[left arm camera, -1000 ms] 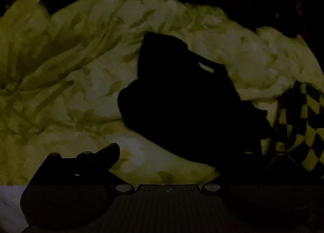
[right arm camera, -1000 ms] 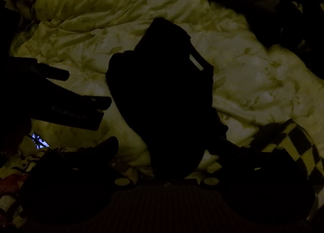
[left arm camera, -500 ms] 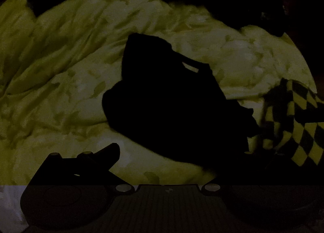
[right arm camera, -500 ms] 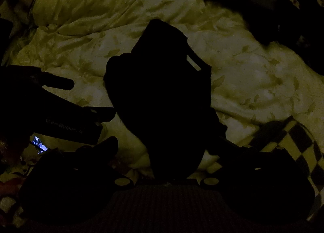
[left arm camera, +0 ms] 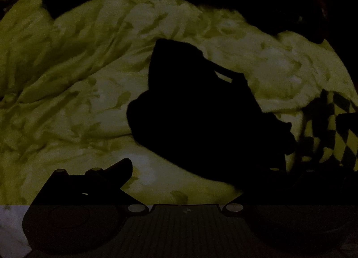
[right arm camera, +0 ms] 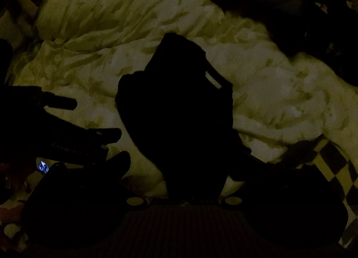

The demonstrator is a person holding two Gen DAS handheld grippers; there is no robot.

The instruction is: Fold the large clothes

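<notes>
Dimly, the left wrist view shows a black garment (left arm camera: 197, 123) lying bunched on a pale leaf-print quilt (left arm camera: 78, 78) covering the bed. The left tongs (left arm camera: 194, 168) look spread wide: one finger (left arm camera: 120, 168) is clear at lower left over bare quilt, while the other is lost in the garment's dark edge, so whether it touches the cloth cannot be told. A checked cloth (left arm camera: 331, 128) lies at right.

From the right wrist view, the garment (right arm camera: 176, 112) runs down between the fingers of the right tongs (right arm camera: 185, 168), which stand apart; any grip is too dark to judge. The left tongs (right arm camera: 73, 121) reach in from the left, fingers parted, just beside the garment.
</notes>
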